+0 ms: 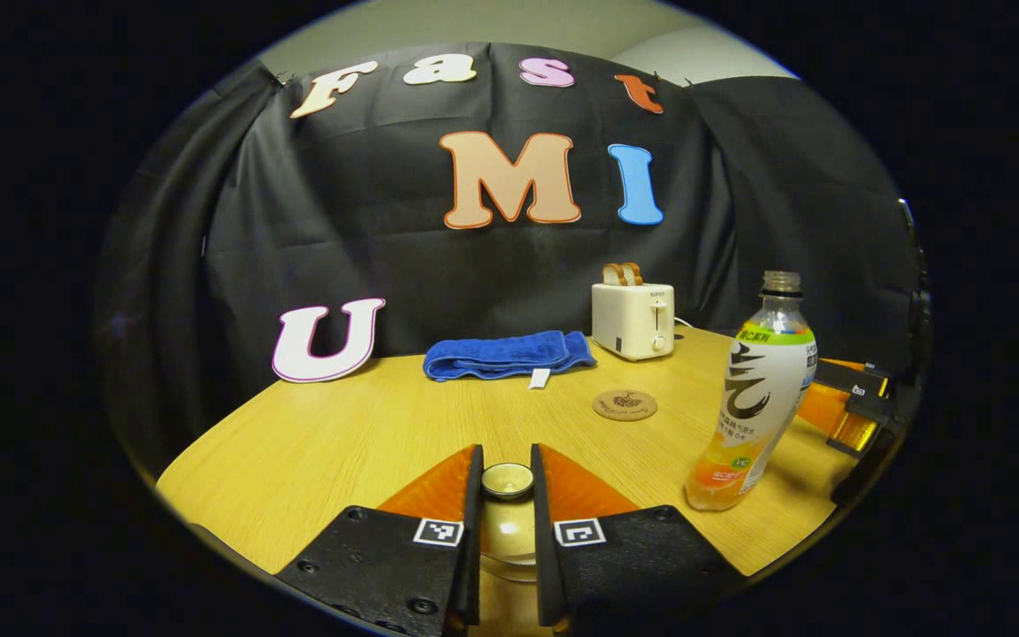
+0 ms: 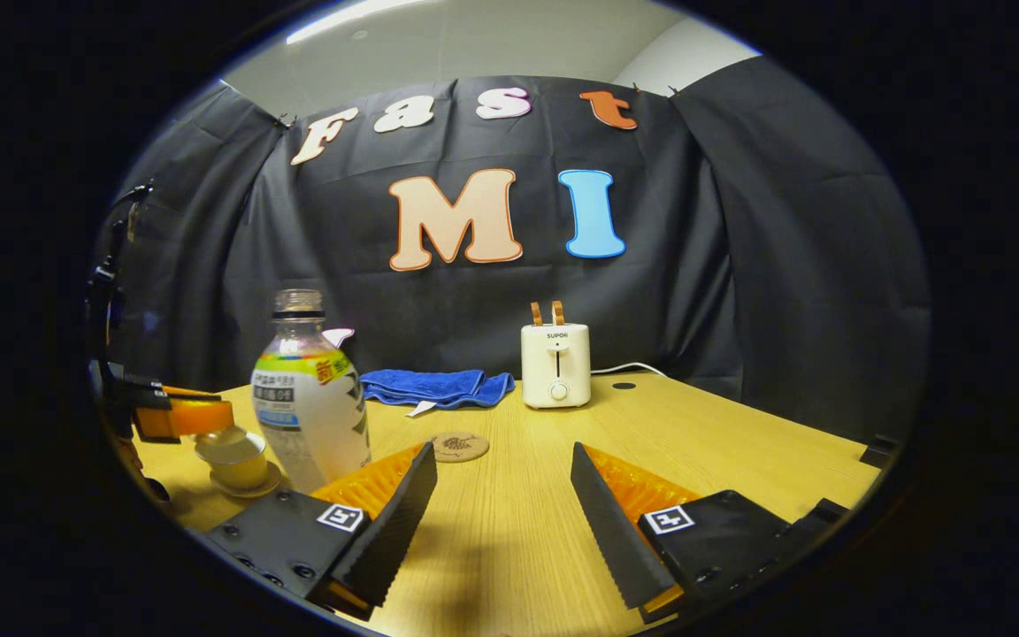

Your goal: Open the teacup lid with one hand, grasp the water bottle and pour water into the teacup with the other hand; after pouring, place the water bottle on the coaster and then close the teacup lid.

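The teacup lid's round knob (image 1: 507, 480) sits between the fingers of my left gripper (image 1: 507, 458), which press on it from both sides; the glass lid (image 1: 508, 531) shows below. In the right gripper view the teacup (image 2: 240, 469) stands on its saucer at the far left, with the left gripper (image 2: 195, 416) over it and the lid seemingly resting on the cup. The water bottle (image 1: 757, 398) (image 2: 310, 407) stands upright just right of the cup. My right gripper (image 2: 501, 495) is open, low over the table to the bottle's right, with nothing between its fingers. The round coaster (image 1: 624, 405) (image 2: 459, 446) lies behind.
A white toaster (image 1: 633, 318) (image 2: 555, 364) with toast in it stands at the back of the wooden table (image 2: 739, 442), its cable trailing right. A folded blue towel (image 1: 509, 354) (image 2: 434, 387) lies to its left. The right gripper (image 1: 854, 398) shows behind the bottle.
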The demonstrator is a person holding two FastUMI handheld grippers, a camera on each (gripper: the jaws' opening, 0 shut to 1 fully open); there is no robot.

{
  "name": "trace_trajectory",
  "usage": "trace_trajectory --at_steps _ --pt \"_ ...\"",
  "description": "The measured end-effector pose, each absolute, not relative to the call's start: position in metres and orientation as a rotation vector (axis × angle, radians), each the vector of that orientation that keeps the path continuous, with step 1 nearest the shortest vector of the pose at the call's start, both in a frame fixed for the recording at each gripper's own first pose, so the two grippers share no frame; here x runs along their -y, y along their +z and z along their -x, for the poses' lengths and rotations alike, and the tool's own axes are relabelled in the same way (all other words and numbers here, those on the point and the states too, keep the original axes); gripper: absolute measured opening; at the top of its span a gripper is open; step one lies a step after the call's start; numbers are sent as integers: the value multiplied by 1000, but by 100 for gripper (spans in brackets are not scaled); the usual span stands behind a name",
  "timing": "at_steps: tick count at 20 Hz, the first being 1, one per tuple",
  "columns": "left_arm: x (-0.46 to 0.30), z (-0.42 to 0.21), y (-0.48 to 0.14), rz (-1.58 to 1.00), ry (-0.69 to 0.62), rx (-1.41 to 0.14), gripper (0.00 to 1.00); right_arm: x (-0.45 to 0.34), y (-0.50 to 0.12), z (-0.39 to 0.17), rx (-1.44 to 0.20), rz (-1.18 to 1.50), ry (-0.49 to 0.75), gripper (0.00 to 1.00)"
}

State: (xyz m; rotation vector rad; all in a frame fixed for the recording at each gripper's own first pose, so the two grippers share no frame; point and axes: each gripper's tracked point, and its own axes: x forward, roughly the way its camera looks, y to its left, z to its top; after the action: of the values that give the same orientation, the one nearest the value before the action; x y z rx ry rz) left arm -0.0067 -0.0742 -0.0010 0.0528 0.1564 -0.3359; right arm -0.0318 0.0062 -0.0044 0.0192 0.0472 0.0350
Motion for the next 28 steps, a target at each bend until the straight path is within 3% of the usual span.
trace_trajectory --at_steps 3,4,10,11,17,21,28 --pt "62 8 3 -34 -316 -148 23 -18 -5 45 -53 -16 70 94" --pt "57 8 5 -29 -308 -146 23 -22 -6 48 -56 -13 83 98" --pt "34 10 10 -16 -269 -132 23 -51 -12 64 -79 -39 172 98" --pt "32 10 12 -15 -265 -129 23 -57 -12 66 -82 -46 188 94" --pt "17 12 16 -7 -243 -116 23 -89 -14 67 -108 -45 263 98" --pt "9 13 17 -2 -228 -110 23 -103 -12 60 -119 -36 282 94" --pt "-2 12 21 5 -210 -99 23 -115 -21 44 -155 -14 267 98"
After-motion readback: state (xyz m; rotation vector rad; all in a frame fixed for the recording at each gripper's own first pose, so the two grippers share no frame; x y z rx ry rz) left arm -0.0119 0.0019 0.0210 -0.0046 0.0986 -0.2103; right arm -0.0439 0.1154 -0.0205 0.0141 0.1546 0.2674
